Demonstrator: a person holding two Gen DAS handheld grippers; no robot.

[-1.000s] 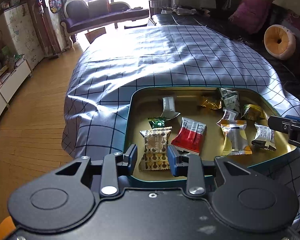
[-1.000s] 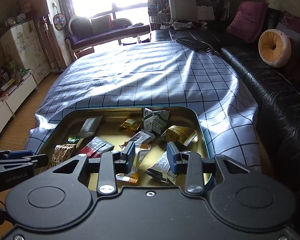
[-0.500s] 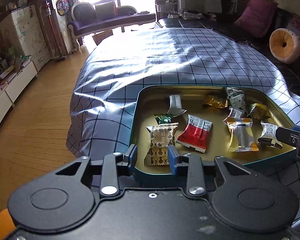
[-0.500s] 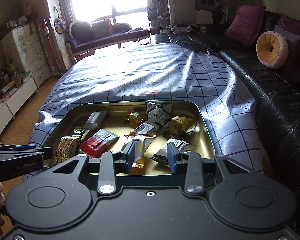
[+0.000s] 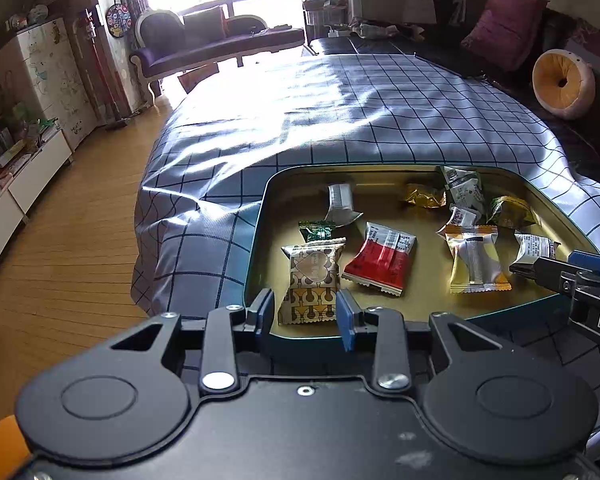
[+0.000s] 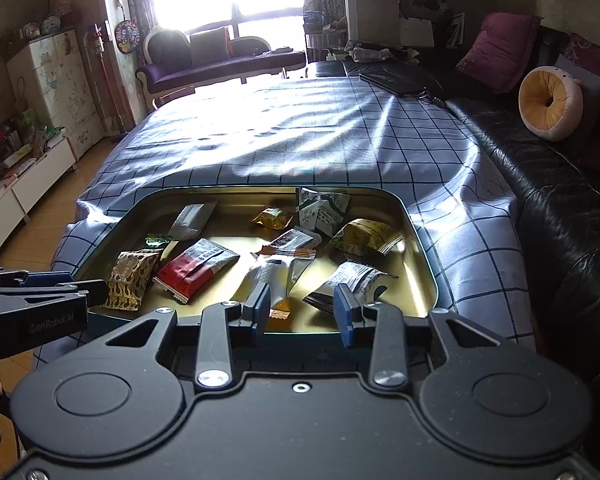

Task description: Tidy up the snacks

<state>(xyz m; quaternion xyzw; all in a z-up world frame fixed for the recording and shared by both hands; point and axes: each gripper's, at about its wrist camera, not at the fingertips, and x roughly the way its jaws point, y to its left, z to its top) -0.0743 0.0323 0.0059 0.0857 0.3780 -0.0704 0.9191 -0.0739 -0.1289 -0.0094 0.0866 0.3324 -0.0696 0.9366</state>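
Note:
A gold tray with a teal rim [image 5: 255, 252] [image 6: 422, 252] lies on the checked cloth and holds several wrapped snacks. My left gripper [image 5: 305, 318] stands open over the near rim, and the brown patterned packet [image 5: 313, 280] [image 6: 131, 280] lies just beyond its tips, apart from the pads. A red packet [image 5: 382, 258] [image 6: 196, 268] lies beside that one. My right gripper [image 6: 304, 314] [image 5: 572, 270] is open over the near right edge with nothing between its fingers. Ahead of it lie a yellow-and-silver packet [image 6: 278, 280] [image 5: 476, 260] and a white-and-black packet [image 6: 352, 280] [image 5: 534, 245].
Further back in the tray lie a small green wrapper [image 5: 318, 230], a silver sachet [image 5: 340, 204], a gold sweet [image 5: 424, 196] and an olive packet [image 6: 366, 236]. The cloth-covered table [image 6: 300, 128] stretches away behind. A black sofa [image 6: 560, 200] runs along the right and wooden floor [image 5: 68, 240] along the left.
My right gripper has sunk a little and drawn back from above the snacks to the tray's near edge. The left gripper has hardly moved. No snack has shifted.

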